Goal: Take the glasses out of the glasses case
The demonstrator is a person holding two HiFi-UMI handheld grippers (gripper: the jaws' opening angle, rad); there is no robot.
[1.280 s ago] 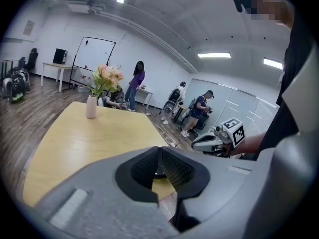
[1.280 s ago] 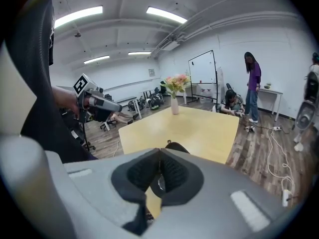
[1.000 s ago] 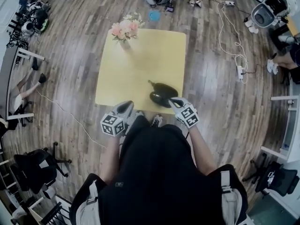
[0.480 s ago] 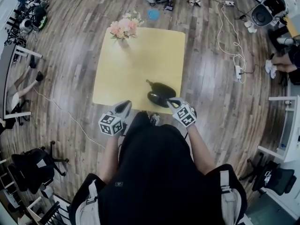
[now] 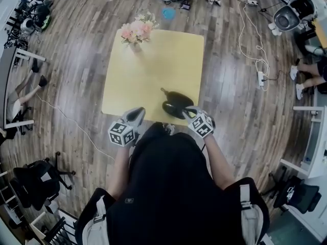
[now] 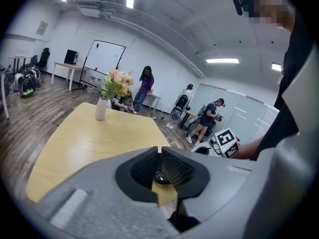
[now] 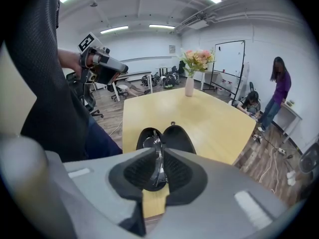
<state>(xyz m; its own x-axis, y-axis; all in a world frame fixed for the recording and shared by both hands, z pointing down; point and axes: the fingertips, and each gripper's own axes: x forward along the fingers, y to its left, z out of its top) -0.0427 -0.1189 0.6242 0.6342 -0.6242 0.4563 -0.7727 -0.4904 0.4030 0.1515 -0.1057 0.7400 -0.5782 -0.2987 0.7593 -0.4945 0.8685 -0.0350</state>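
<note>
R gripper [image 5: 187,112] still grips glasses [image 7: 151,142].

Yellow square table [image 5: 153,70] on a wood plank floor [image 5: 76,86] in a shared workroom.
A vase of pink flowers [image 5: 136,33] stands by the table's far left corner. To the right, a white cable [image 5: 249,34] runs to a power strip [image 5: 261,78]. A black office chair [image 5: 36,185] sits lower left. A person in a purple top [image 6: 145,83] stands near a whiteboard [image 6: 104,59].

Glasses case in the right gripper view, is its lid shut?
No, the glasses case lies open on the table, halves spread, with the right gripper shut on the glasses.
</note>
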